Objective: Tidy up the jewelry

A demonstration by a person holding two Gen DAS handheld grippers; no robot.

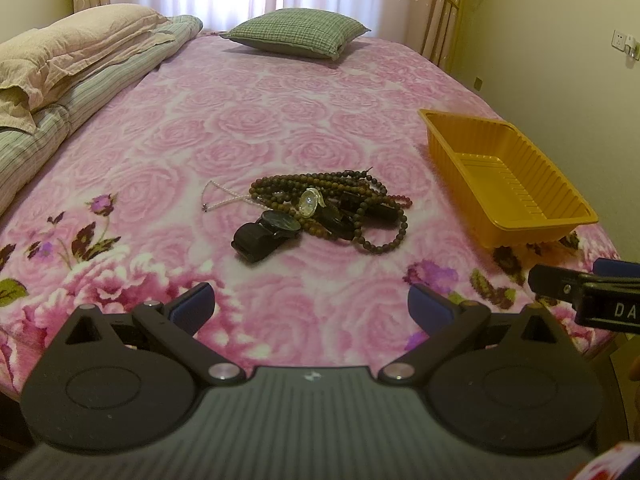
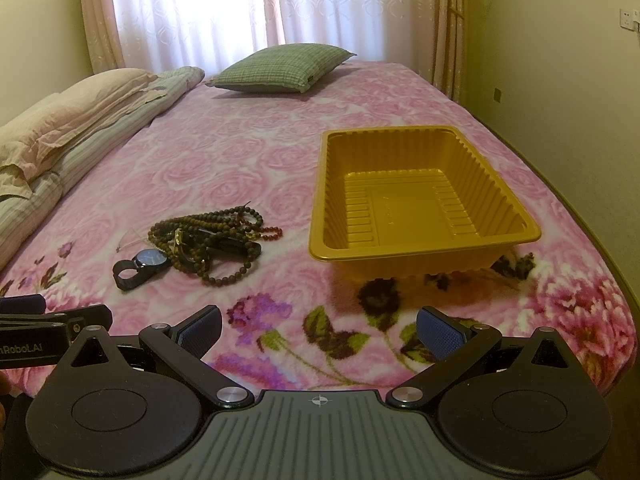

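Observation:
A tangled pile of jewelry (image 1: 332, 208) lies on the pink rose blanket: brown bead strings (image 1: 384, 240), a black watch (image 1: 266, 234), a silver-faced watch (image 1: 310, 202) and a thin pearl chain (image 1: 218, 200). The same pile (image 2: 204, 240) appears left of centre in the right wrist view. An empty yellow plastic tray (image 2: 420, 200) stands to its right, also seen in the left wrist view (image 1: 504, 184). My left gripper (image 1: 312, 306) is open, short of the pile. My right gripper (image 2: 320, 334) is open, in front of the tray. Each gripper shows at the edge of the other's view.
A green checked pillow (image 1: 298, 32) lies at the far end of the bed. Folded quilts and a beige pillow (image 1: 68, 64) are stacked along the left side. The bed's right edge (image 2: 600, 240) runs close to a yellow wall. Curtains hang behind.

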